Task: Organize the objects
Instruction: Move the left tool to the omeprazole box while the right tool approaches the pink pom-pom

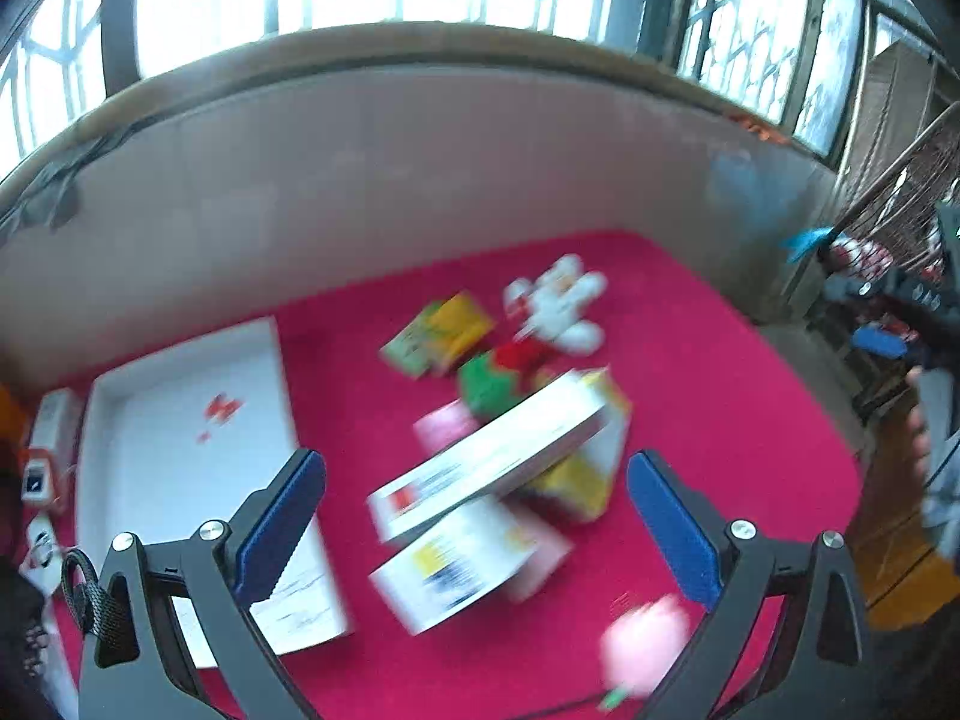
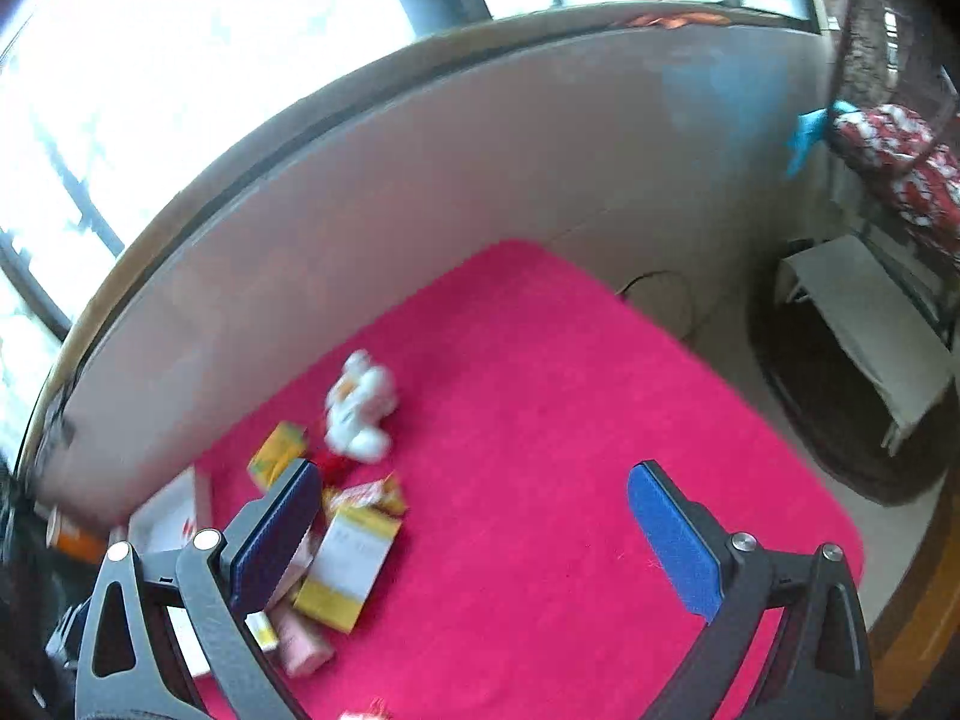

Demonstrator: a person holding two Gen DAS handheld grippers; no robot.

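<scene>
Two grippers, left (image 1: 477, 519) and right (image 2: 471, 531), both spread, empty | glossy cardboard boxes (image 1: 486, 462) | fuzzy pink cloth (image 2: 540, 420)

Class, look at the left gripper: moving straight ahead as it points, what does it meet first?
Probably the long white box lying tilted on the pile between the open fingers of the left gripper; blur leaves depth unclear.

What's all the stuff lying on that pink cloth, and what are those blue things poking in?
Pink cloth: one, covers the table.
White tray: one, left side, apparently empty.
White boxes: two, stacked askew, centre.
Yellow boxes: at least two, in the pile.
Yellow-green box: one, behind the pile.
Plush toy: one, white, far side.
Pink objects: a few, blurred.
Left gripper: blue fingers, open, empty.
Right gripper: blue fingers, open, empty.
</scene>
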